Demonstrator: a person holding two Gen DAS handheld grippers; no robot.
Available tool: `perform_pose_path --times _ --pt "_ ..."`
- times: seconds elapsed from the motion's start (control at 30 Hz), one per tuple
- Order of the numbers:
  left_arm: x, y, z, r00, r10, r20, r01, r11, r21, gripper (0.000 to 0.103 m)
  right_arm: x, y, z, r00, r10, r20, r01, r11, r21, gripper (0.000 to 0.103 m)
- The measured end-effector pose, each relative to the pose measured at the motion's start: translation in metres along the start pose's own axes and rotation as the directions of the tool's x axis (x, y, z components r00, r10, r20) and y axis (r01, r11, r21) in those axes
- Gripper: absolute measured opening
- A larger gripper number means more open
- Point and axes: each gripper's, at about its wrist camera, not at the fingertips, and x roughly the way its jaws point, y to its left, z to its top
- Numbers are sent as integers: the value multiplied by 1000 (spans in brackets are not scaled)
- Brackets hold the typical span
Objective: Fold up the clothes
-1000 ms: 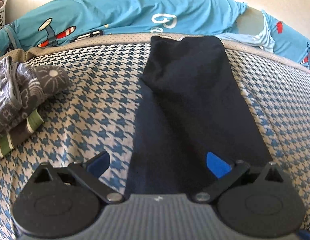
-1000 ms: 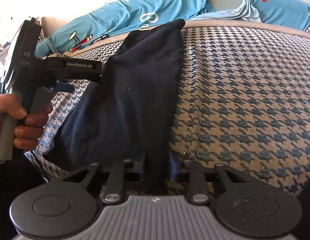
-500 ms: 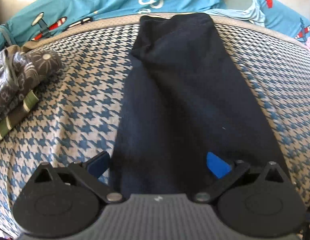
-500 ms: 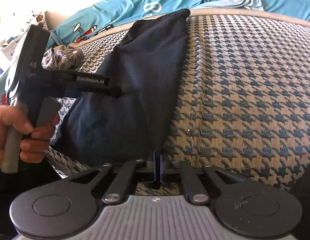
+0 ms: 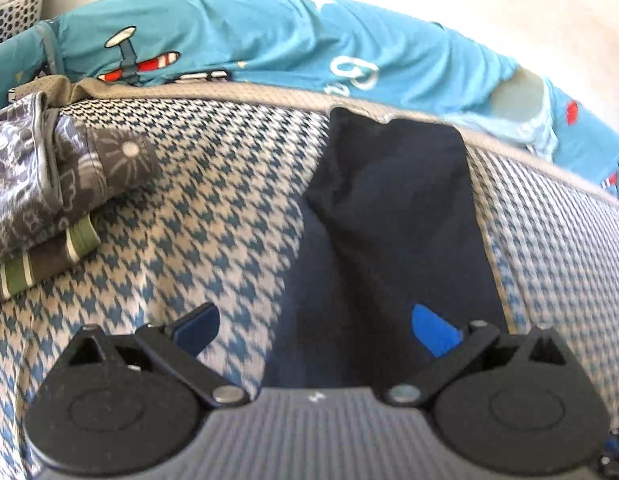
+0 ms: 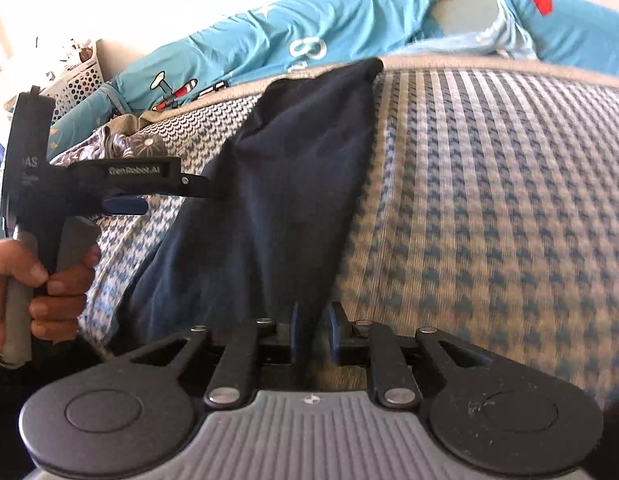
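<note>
Far left on the houndstooth bed [image 5: 213, 216], a folded stack of patterned clothes [image 5: 57, 200] sits apart from the action. A hand [image 6: 41, 288] grips the left gripper [image 5: 313, 328], jaws spread wide, nothing between them (one blue pad over bare cover, the other over dark cloth). The dark navy garment [image 5: 389, 220] lies stretched lengthwise toward the teal airplane-print bedding [image 5: 269, 40]. At its near edge the right gripper [image 6: 314, 334] has its jaws narrowly apart, cloth between them; whether they pinch it, I cannot tell.
</note>
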Motion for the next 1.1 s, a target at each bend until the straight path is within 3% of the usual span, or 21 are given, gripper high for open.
perform_pose_path --times 0.13,0.33,0.53,0.7,0.83,1.1 --pt "12 5 21 1000 5 3 -5 1000 -21 103 13 -1 22 999 0 36 2 999 -39 20" --pt "34 12 40 996 90 -11 -90 995 43 103 36 0 58 996 10 87 -4 997 -75 22" --pt "44 38 39 995 80 -56 -83 994 -69 103 71 20 105 992 33 126 -19 994 -111 25" --pt "44 48 37 991 118 -61 -123 988 -92 103 102 34 135 989 37 142 -19 992 -127 26" --pt "44 54 36 992 106 -71 -115 986 -123 103 127 43 155 990 24 140 -2 988 -152 27" --pt "48 60 39 987 124 -99 -139 978 -157 103 180 63 191 989 12 150 19 979 -205 37"
